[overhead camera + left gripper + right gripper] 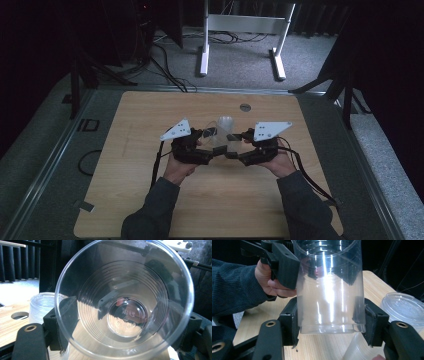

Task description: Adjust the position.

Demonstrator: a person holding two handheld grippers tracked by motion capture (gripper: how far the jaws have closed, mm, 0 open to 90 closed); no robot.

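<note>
My right gripper (329, 340) clamps the clear cup (329, 290) mid-frame, my left gripper (120, 340) grips its rim, separation unfinished

Clear plastic cup (124, 300) mouth-on between hand-held gripper (125, 327) jaws; cup stack (41, 306), apparently, behind left.

The desk (150, 210) lies bare along its near edge and toward both near corners, so a hand could pass there freely; the left and right edges are open too; the middle is taken up by the left gripper (202, 145) and right gripper (235, 145), which meet around a clear cup (222, 142); just behind them stands a stack of clear cups (226, 122), narrowing the way toward the far edge; a small round insert (245, 107), probably flush, sits near that edge.
</note>
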